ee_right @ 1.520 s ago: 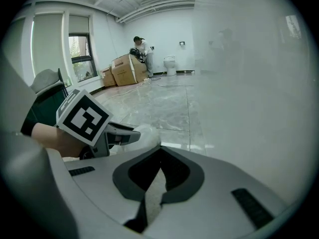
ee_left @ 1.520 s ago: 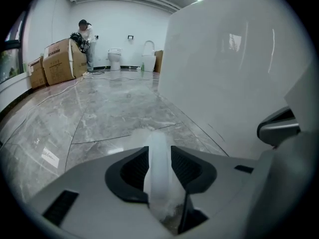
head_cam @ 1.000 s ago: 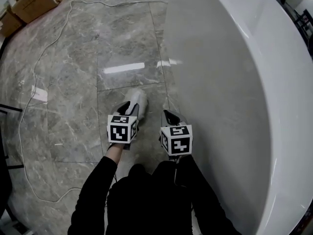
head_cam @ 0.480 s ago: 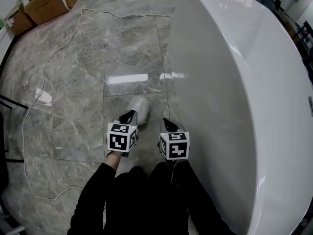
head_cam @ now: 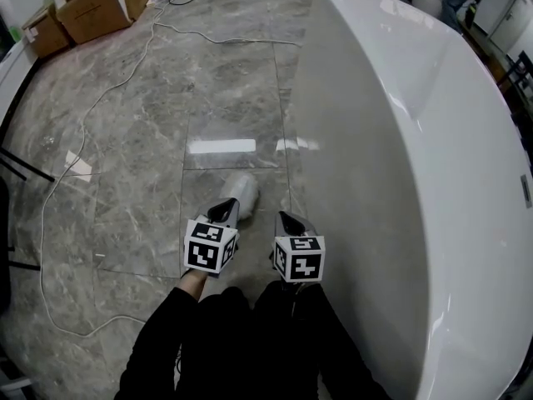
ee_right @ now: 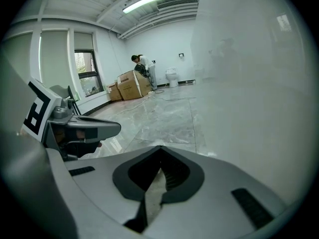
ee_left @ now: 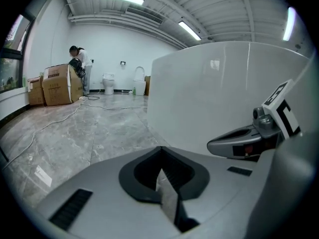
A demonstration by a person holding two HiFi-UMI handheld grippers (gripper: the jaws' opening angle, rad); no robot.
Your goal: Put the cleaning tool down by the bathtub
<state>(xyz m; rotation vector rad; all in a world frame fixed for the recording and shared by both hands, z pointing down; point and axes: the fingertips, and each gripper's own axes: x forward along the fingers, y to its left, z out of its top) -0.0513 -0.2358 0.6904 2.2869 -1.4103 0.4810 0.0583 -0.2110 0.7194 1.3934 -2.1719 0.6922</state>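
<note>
Bathtub (head_cam: 391,157), right of frame: smooth, glossy white. Floor (head_cam: 125,157): polished, reflective grey marble-look tile. Boxes (head_cam: 87,7), upper left: matt cardboard.

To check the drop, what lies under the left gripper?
A white cleaning tool lies on the grey floor near the bathtub; the left gripper covers its near end.

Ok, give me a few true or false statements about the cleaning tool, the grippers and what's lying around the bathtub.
1. The cleaning tool lies on the floor beside the bathtub. True.
2. The left gripper holds the cleaning tool. False: it is shut on nothing, and the tool lies just ahead of it.
3. Cardboard boxes stand at the far side of the room. True.
4. A cable lies inside the bathtub. False: it runs across the floor.
</note>
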